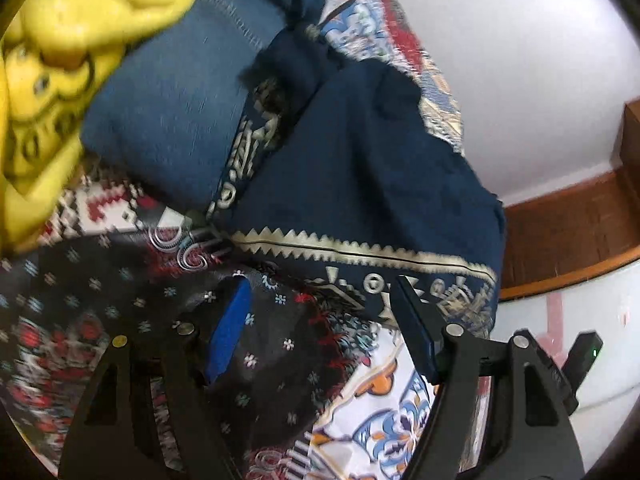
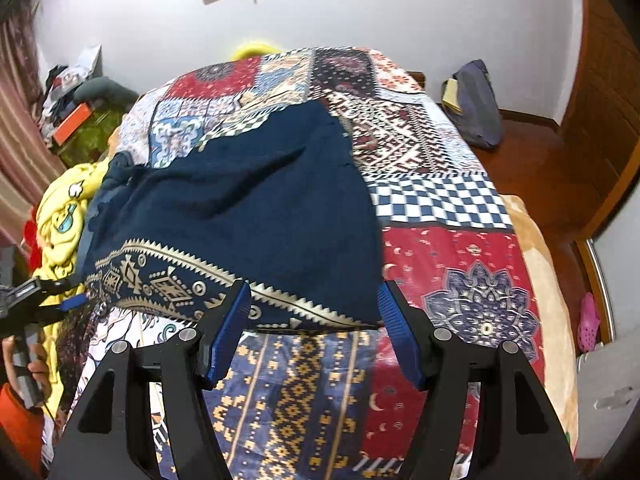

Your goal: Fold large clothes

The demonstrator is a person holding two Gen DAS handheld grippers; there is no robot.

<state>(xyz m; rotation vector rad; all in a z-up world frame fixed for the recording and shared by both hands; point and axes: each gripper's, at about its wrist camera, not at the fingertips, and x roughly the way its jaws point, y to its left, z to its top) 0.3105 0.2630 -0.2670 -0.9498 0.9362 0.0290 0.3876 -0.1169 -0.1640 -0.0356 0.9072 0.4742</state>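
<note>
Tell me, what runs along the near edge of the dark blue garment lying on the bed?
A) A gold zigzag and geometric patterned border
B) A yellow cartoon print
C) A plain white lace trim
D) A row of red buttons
A: the dark blue garment ends in a gold zigzag border with geometric motifs, just ahead of the right gripper, above the patchwork bedspread.

Patchwork bedspread (image 2: 440, 208) in reds, blues and checks across the bed. Against the white wall (image 2: 360, 8), a slumped grey-blue bag (image 2: 476, 108) on the brown wooden floor (image 2: 532, 148). Pink clog (image 2: 588, 322) at the right edge; orange box (image 2: 72, 126) among clutter far left.
</note>
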